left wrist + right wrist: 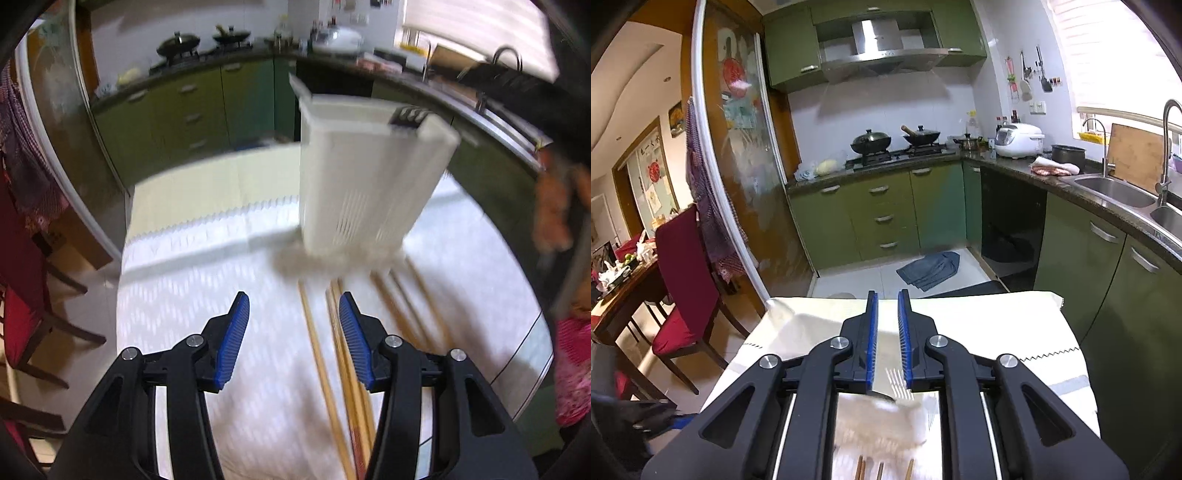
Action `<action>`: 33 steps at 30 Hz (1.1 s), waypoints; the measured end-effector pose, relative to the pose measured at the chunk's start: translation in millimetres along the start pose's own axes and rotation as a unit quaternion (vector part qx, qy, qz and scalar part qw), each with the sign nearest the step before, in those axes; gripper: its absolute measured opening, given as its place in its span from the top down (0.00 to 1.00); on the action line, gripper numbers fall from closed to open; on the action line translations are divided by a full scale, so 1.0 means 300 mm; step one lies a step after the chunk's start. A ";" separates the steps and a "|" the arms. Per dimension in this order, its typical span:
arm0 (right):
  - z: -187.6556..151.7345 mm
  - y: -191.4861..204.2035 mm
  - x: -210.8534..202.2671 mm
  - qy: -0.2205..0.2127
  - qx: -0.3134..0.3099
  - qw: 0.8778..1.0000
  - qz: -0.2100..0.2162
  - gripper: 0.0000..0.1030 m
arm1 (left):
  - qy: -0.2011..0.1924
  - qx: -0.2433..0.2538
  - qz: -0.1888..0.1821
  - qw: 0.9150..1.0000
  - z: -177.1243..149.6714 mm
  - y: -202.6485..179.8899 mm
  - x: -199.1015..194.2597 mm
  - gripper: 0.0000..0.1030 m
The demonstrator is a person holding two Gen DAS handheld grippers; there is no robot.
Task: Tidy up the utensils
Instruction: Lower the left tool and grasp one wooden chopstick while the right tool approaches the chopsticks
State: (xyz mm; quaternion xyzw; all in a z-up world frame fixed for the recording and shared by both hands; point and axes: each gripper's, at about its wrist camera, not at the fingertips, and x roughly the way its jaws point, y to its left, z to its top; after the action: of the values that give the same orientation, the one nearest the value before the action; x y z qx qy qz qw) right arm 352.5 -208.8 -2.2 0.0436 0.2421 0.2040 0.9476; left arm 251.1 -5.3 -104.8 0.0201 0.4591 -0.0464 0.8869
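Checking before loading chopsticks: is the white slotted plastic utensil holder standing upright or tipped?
Tipped. The white slotted plastic utensil holder leans right, its base near the wooden chopsticks on the white tablecloth. The picture is blurred.

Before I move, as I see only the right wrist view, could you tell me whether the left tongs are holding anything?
Observer: No, the left tongs are open with nothing gripped, above the tablecloth.
Operator: Thank you. Where do the chopsticks run?
Observer: Several chopsticks lie loose on the cloth, running from the base of the white holder toward the left tongs.
Operator: Is the holder standing straight?
Observer: It looks tilted rather than upright, though it is blurred here.
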 end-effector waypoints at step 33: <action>-0.499 -0.081 0.005 0.327 -0.017 0.945 -0.014 0.68 | 0.180 -0.024 -0.033 0.983 -0.017 -0.057 0.300 0.94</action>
State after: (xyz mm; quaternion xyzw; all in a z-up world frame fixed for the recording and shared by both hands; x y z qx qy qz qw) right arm 291.2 -233.0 -139.0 -0.0449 0.5361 0.1980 0.8194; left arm 296.9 -27.7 -181.2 -0.0084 0.6123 -0.0607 0.7883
